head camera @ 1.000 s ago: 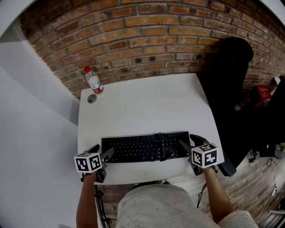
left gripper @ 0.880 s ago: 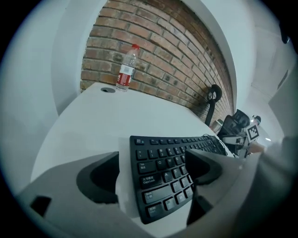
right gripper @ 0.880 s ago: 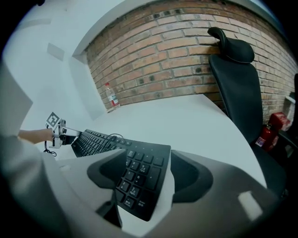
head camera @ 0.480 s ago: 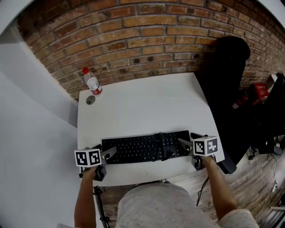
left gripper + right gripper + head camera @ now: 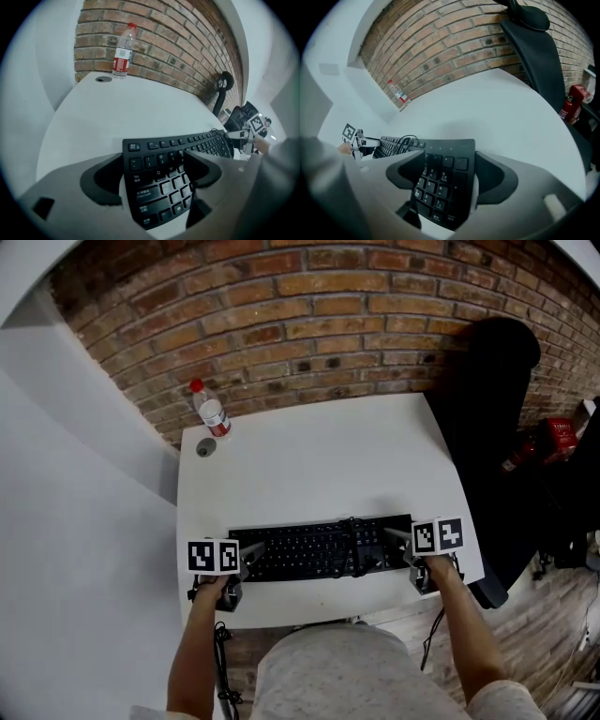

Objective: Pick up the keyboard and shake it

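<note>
A long black computer keyboard [image 5: 314, 550] lies flat on the white rectangular worktop [image 5: 328, 460], near its front edge, with a black cable [image 5: 357, 542] looped over its right half. The left gripper [image 5: 247, 562], jaws wide and just now closing a little, straddles the keyboard's left end, one jaw over the keys and one off the edge; its pads are not pressing. The right gripper [image 5: 400, 543] straddles the number-pad end in the same way, jaws wide, likewise just closing, with a gap showing at the outer jaw.

At the far left corner stands a clear plastic bottle with a red cap [image 5: 211, 412], upright and capped; its contents cannot be made out. A small grey round disc [image 5: 205, 448] lies just beside it. Behind runs a red brick wall [image 5: 309, 315].
</note>
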Motion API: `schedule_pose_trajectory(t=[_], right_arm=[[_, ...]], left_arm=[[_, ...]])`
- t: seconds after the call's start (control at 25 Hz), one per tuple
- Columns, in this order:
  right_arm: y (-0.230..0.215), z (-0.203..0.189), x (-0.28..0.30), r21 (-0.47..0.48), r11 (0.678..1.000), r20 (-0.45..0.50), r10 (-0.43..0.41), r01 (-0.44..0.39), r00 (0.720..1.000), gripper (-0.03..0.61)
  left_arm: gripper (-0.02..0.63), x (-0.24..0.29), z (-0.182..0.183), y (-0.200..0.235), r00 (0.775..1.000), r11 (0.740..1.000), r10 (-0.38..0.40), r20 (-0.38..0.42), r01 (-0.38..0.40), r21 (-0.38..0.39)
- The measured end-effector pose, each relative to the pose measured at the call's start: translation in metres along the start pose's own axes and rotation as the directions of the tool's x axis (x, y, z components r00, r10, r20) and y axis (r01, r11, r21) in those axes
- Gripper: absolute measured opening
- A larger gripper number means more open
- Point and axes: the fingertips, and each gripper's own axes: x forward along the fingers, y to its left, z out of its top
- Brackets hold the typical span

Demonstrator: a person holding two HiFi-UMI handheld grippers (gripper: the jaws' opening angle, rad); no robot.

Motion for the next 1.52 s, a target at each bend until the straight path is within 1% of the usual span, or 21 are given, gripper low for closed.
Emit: schedule_pose_trajectory(t=[0.16, 0.4, 0.6, 0.84, 1.08, 1.28, 1.52], right_arm=[[-0.002, 0.001, -0.001, 0.036, 0.999, -0.002, -0.007, 0.007, 1.000, 0.328], [-0.004, 0.001, 0.000, 0.022, 0.999, -0.003, -0.026, 0.026, 1.000, 0.316], [-0.001, 0.003, -0.003, 0.009, 0.999, 0.006, -0.037, 0.037, 0.999, 0.318], [0.007, 0.016, -0.007, -0.023, 0.999, 0.047, -0.044, 0.046, 0.998, 0.318], [0.016, 0.033, -0.013, -0.070, 0.996, 0.095, -0.044, 0.051, 0.995, 0.319], [0.025, 0.047, -0.015, -0.112, 0.992, 0.137, -0.038, 0.053, 0.990, 0.321], [0.032, 0.060, -0.020, -0.150, 0.987, 0.195, -0.034, 0.064, 0.980, 0.322]], left_arm=[[0.393, -0.001, 0.000, -0.001, 1.000, 1.000, 0.013, -0.012, -0.013, -0.016], [0.388, 0.000, -0.001, 0.001, 0.998, 0.999, 0.046, -0.033, -0.047, -0.018], [0.388, -0.004, -0.002, 0.000, 0.999, 0.999, 0.046, -0.011, -0.046, -0.017], [0.388, -0.011, 0.007, 0.002, 0.997, 0.998, 0.058, 0.041, -0.058, -0.004], [0.383, -0.022, 0.019, 0.004, 0.991, 0.997, 0.076, 0.109, -0.077, 0.007], [0.377, -0.030, 0.031, 0.007, 0.983, 0.996, 0.088, 0.163, -0.092, 0.017], [0.373, -0.038, 0.045, 0.008, 0.967, 0.993, 0.103, 0.232, -0.114, 0.036]])
